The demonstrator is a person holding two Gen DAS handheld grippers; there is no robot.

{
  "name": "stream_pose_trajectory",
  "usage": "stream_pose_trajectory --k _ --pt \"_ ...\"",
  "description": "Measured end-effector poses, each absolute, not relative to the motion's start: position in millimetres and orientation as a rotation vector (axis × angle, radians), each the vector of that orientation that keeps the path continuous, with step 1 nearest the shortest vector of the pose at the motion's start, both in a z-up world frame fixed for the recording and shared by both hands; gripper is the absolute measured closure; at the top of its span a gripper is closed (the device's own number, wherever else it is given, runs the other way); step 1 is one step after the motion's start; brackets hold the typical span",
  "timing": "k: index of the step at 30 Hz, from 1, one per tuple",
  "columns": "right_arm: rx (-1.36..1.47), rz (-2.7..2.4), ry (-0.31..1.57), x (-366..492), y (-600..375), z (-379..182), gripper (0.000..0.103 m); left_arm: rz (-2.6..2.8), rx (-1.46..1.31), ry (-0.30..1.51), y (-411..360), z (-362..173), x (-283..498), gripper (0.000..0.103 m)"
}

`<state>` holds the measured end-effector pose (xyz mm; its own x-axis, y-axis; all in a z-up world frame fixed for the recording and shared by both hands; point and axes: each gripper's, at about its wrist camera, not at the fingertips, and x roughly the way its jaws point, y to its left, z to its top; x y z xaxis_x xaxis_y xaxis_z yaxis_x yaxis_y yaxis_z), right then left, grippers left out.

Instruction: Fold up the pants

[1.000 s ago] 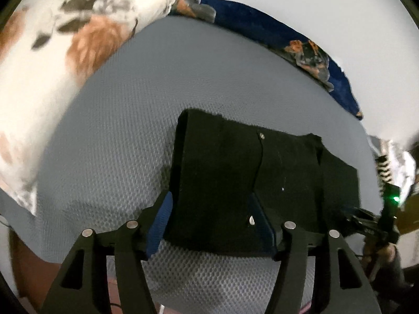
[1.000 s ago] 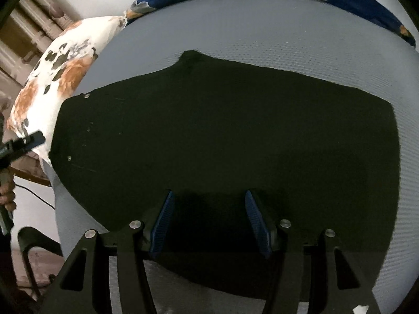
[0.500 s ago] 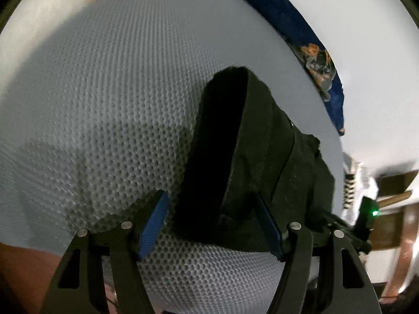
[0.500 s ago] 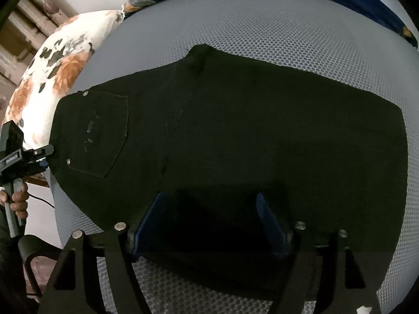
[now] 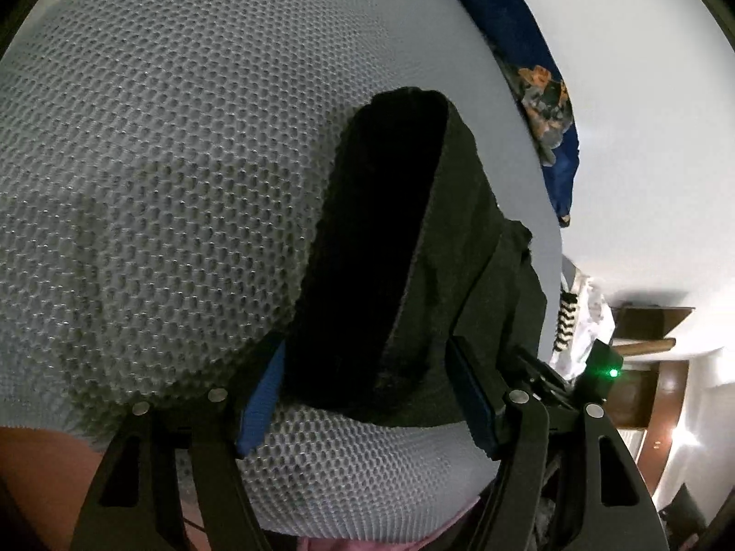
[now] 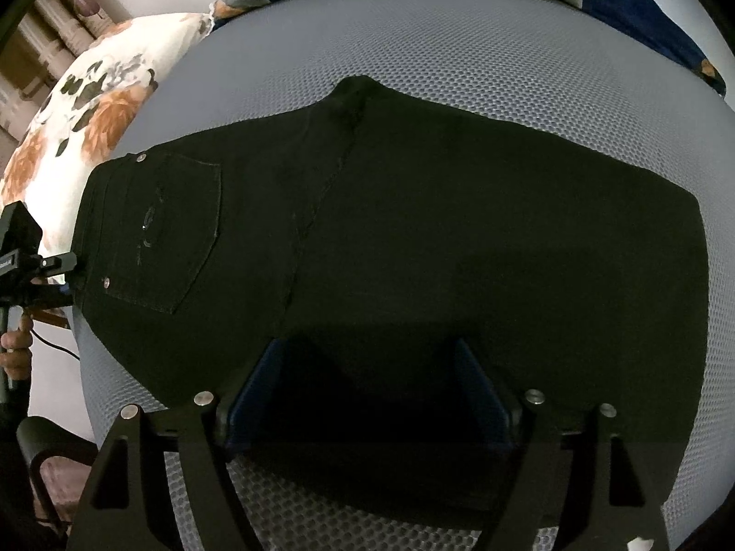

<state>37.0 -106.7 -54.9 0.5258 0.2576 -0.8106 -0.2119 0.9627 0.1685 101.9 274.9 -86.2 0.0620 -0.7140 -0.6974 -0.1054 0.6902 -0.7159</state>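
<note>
The black pants [image 6: 413, 238] lie lengthwise between your hands; both the left gripper [image 5: 367, 408] and right gripper [image 6: 367, 390] straddle their edges, jaws just widened, released.

Pants [image 6: 413, 238] lie on the mattress [image 6: 459, 59], pillow [image 6: 92, 105] to their left.

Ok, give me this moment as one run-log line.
stage: regrasp | pants: folded flat on grey mesh mattress | left claw: open, jaws just widened, astride waistband end | right claw: open, jaws just widened, over near edge

Left hand-held gripper [image 5: 367, 395], jaws just widened, straddles black pants [image 5: 395, 266] edge on mesh mattress [image 5: 161, 160].
</note>
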Motion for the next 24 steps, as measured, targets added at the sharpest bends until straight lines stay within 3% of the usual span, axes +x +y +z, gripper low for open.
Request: stream_pose_trajectory --k 24 --pt "0.072 0.29 0.961 37 -107 -55 0.018 -0.57 -0.775 1.513 267 -92 75 0.036"
